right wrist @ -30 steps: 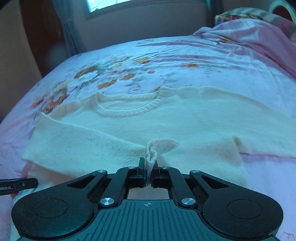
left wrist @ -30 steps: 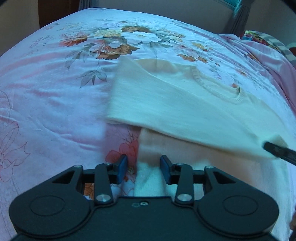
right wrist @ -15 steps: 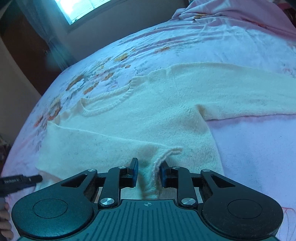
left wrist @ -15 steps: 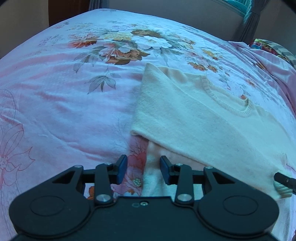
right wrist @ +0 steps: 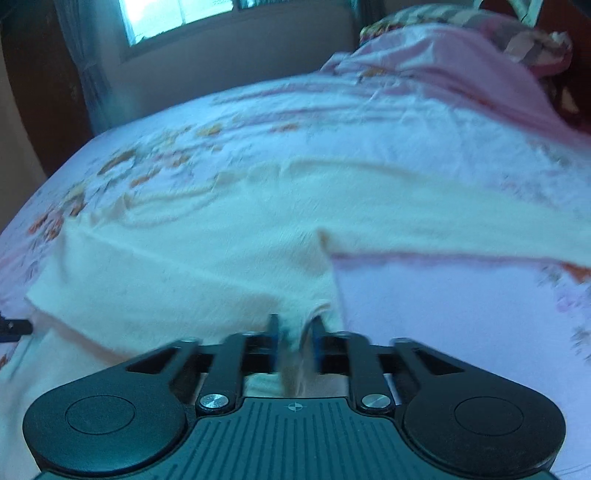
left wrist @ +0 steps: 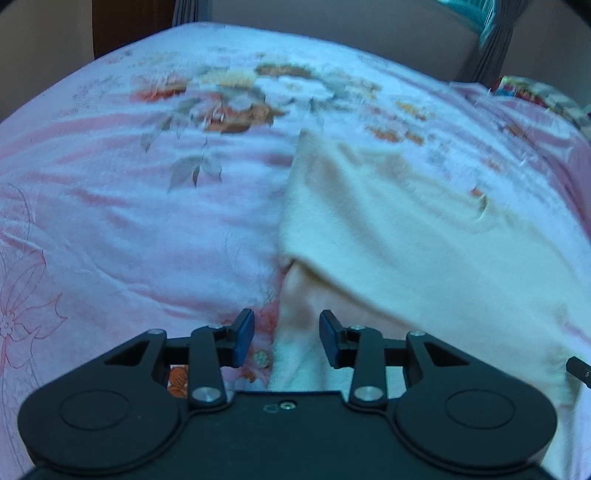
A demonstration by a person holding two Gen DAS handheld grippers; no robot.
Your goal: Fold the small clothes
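A cream knit sweater (left wrist: 406,229) lies flat on the floral pink bedsheet (left wrist: 129,221). Its left sleeve is folded across the body; its right sleeve (right wrist: 461,221) stretches out to the right in the right wrist view. My left gripper (left wrist: 287,338) is open, low over the sweater's lower left edge, with nothing between the fingers. My right gripper (right wrist: 295,341) is open, with the folded sleeve's cuff (right wrist: 295,332) lying loose between its fingers. The sweater also shows in the right wrist view (right wrist: 207,258). Both views are blurred.
A bunched pink blanket (right wrist: 461,74) and a patterned pillow (right wrist: 532,40) lie at the far right of the bed. A window (right wrist: 177,18) and a wall stand beyond the bed. The right gripper's tip shows at the left wrist view's right edge (left wrist: 578,367).
My right gripper has opened and let go of the sleeve cuff, which now rests on the sweater body. The left gripper stays open and has shifted slightly left.
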